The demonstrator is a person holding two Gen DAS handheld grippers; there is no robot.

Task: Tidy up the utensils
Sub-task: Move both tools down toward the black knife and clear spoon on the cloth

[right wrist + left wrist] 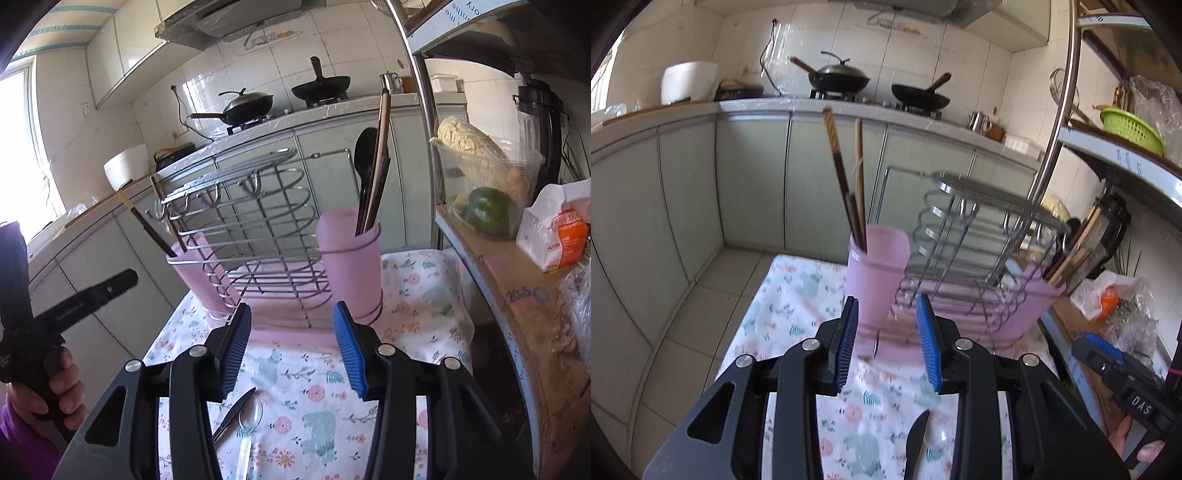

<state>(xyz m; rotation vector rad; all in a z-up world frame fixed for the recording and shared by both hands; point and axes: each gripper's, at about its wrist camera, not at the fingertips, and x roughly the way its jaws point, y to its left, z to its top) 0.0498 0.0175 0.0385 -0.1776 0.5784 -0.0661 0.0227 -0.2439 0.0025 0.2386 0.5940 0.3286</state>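
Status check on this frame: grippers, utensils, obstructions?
Both hand-held grippers, left and right, open, empty. Black knife and clear plastic spoon lying on floral cloth. Wire rack ahead, nothing blocking.

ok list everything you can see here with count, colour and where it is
cups: two, pink, at either end of the wire rack
wire rack: one, silver, on the far part of the cloth
chopsticks: several, brown, standing in both cups
black spoon: one, in the cup nearer the shelf
cloth: one, white with flower print, covering the table
knife: one, dark, lying on the cloth near the grippers
clear spoon: one, beside the knife
woks: two, black, on the stove behind
basket: one, green, on the shelf
left gripper: black, blue pads, open, empty
right gripper: black, blue pads, open, empty
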